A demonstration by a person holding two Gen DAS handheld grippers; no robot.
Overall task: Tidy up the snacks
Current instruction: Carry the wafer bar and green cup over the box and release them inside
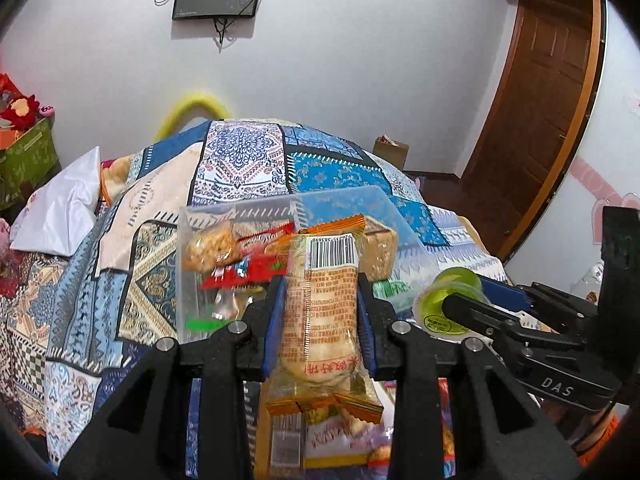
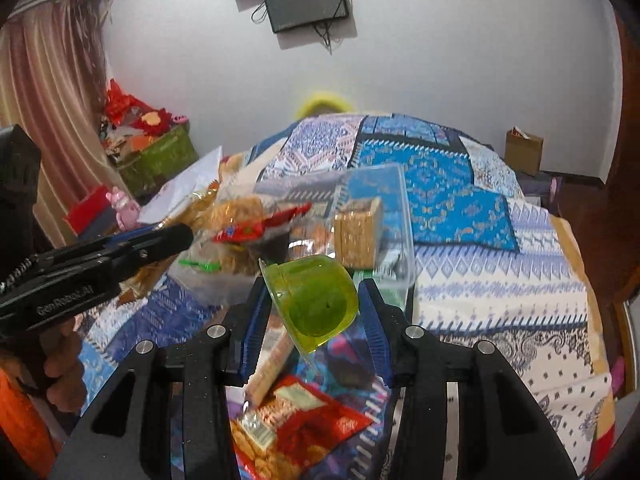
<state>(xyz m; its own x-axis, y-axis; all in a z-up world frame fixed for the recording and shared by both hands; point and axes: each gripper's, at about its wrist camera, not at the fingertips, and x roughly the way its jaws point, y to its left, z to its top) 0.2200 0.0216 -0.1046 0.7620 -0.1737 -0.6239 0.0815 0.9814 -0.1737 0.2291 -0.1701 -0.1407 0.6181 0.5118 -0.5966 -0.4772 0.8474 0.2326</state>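
Left gripper [image 1: 320, 320] clamped across the middle of a wrapped rice cracker pack [image 1: 326, 308], held upright just near of the clear plastic bin [image 2: 404, 216] on the patterned bedspread [image 2: 500, 280]. Right gripper [image 2: 312, 320] pinching a green jelly cup [image 2: 316, 304], tilted, rim to the left. Probably light, both; cracker brittle inside crinkly, slippery film, so best held mid-body with gentle pressure. Cup thin-walled and likely to deform; safest taken at the stiffer rim. More snack packets [image 2: 304, 420] lying loose nearer.

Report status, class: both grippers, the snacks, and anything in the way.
Left gripper shut on wrapped pastry. Right gripper shut on green jelly cup. Clear bin ahead, partly filled. Loose snack packets below; nothing blocking.
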